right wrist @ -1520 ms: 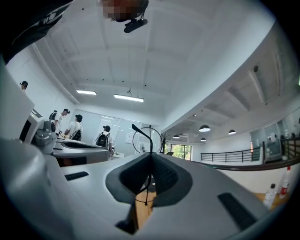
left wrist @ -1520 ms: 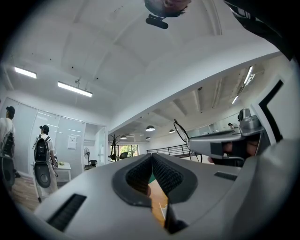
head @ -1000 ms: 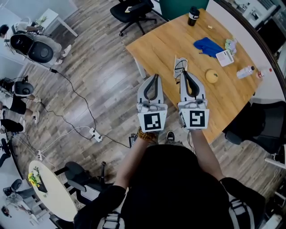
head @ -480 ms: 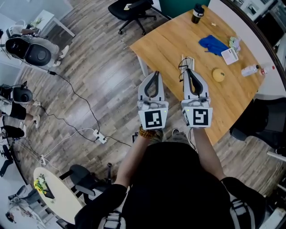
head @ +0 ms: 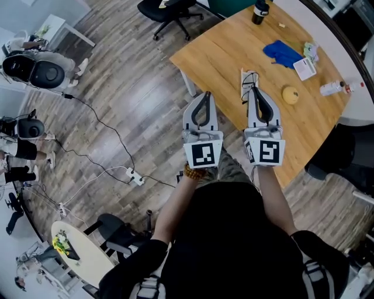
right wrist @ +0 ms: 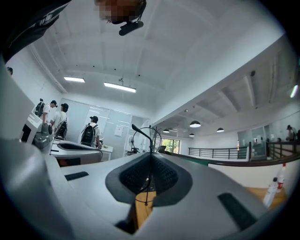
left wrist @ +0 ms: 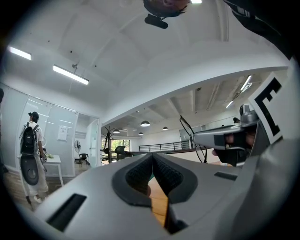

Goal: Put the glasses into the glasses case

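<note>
right gripper (head: 258,91) is clamped on the thin wire glasses (right wrist: 142,132), which jut past its tips, long axis toward the table's (head: 222,47) far edge, over bare wood; the frame is faint from above. left gripper (head: 204,96) has its jaws together, empty, off the table's left edge

We are counting two grippers, the left gripper (head: 205,94) and the right gripper (head: 256,89), and one pair of glasses (head: 249,77). We are finding one wooden table (head: 222,52), and on it we are counting one blue item (head: 283,52), one yellow round thing (head: 290,94), one dark cup (head: 260,10), one white card (head: 306,68) and one plastic bottle (head: 333,88). On the floor we are making out three dark office chairs (head: 166,9) and one power strip (head: 136,177). In the right gripper view we are counting three people with backpacks (right wrist: 89,133).
</note>
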The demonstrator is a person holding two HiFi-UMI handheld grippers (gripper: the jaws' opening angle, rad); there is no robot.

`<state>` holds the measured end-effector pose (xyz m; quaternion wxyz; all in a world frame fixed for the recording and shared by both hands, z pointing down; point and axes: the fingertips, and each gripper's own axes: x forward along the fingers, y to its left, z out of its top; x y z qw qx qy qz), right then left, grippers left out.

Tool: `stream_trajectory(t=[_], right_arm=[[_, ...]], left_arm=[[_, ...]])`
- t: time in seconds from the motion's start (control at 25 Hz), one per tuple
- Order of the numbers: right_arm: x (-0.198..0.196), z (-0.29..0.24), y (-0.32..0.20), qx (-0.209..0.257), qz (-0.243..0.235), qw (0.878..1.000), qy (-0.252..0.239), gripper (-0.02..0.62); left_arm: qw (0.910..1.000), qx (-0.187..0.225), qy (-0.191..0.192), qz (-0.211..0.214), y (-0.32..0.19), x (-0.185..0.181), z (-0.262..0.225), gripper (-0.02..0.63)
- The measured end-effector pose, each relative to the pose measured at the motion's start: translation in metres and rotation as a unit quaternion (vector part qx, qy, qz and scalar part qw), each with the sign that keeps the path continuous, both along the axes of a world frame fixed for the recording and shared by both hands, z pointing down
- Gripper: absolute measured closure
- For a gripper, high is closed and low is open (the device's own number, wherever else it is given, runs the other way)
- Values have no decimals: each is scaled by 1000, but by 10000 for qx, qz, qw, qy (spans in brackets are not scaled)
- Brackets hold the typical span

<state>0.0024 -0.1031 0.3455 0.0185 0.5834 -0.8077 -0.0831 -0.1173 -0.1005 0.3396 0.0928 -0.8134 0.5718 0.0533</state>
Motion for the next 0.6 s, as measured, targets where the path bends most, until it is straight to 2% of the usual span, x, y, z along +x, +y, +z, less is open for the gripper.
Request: stream_trajectory(t=[0.6], right_arm=[[21,-5,-81,37,42,9997,-232,581]], left_arm=[[9996,-4,-266,-18,-74,15,-9,586]])
